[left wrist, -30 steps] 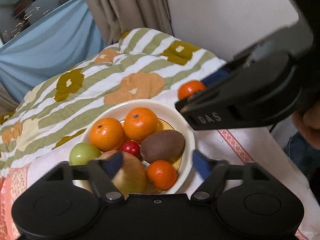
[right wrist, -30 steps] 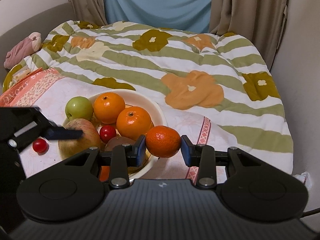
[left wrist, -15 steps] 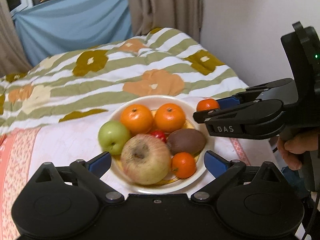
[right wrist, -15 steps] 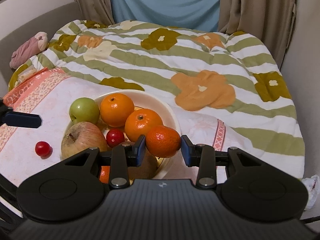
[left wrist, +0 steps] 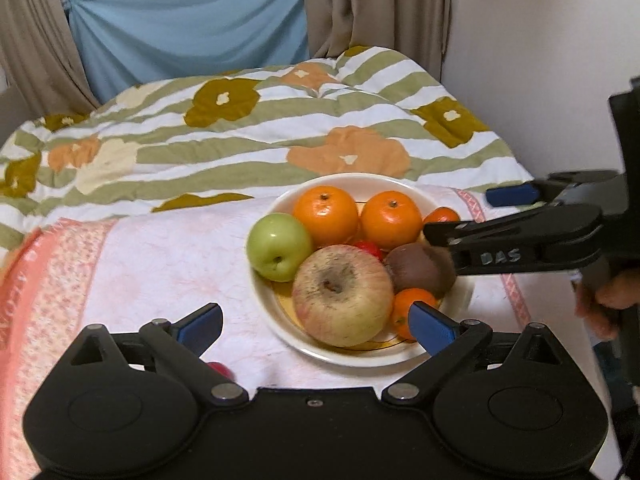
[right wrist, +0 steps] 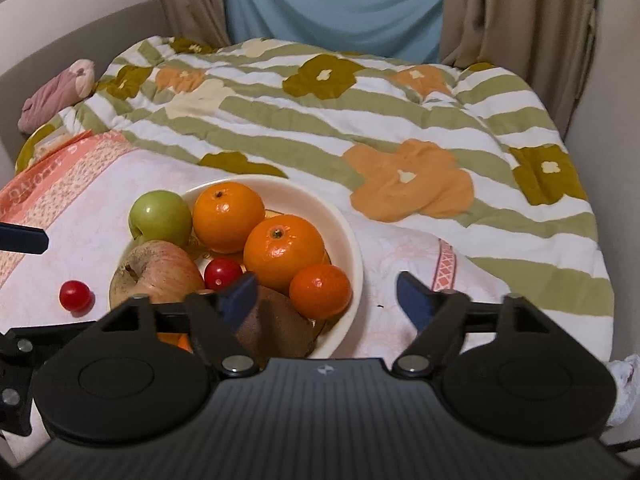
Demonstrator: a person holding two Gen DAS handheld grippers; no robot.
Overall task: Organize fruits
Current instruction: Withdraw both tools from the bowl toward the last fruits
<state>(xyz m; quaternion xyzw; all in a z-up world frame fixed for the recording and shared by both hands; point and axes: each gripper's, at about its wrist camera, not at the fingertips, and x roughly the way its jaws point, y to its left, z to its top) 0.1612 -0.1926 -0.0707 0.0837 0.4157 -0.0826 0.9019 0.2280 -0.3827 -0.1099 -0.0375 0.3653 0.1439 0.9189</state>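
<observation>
A white bowl [right wrist: 352, 240] [left wrist: 436, 204] holds two oranges [right wrist: 228, 216] [left wrist: 326, 216], a green apple [right wrist: 160, 216] [left wrist: 278, 246], a large apple [left wrist: 342, 294] [right wrist: 158, 272], a kiwi [left wrist: 420, 270], a cherry tomato [right wrist: 222, 272] and two mandarins. One mandarin [right wrist: 320, 290] lies at the bowl's right rim, free of my right gripper [right wrist: 326, 296], which is open just above and behind it. My left gripper [left wrist: 316, 326] is open and empty at the bowl's near-left side. A loose cherry tomato [right wrist: 74, 296] [left wrist: 220, 370] lies on the cloth left of the bowl.
The bowl stands on a pink-bordered white cloth [right wrist: 80, 184] over a striped floral quilt [right wrist: 360, 120]. A wall runs along the right [left wrist: 540, 60]; curtains hang behind. A pink plush [right wrist: 56, 92] lies far left. The right gripper's body [left wrist: 520, 240] overhangs the bowl's right side.
My right gripper opened and let the mandarin go into the bowl at its right rim. My left gripper swung left and back, so the bowl now sits to its right.
</observation>
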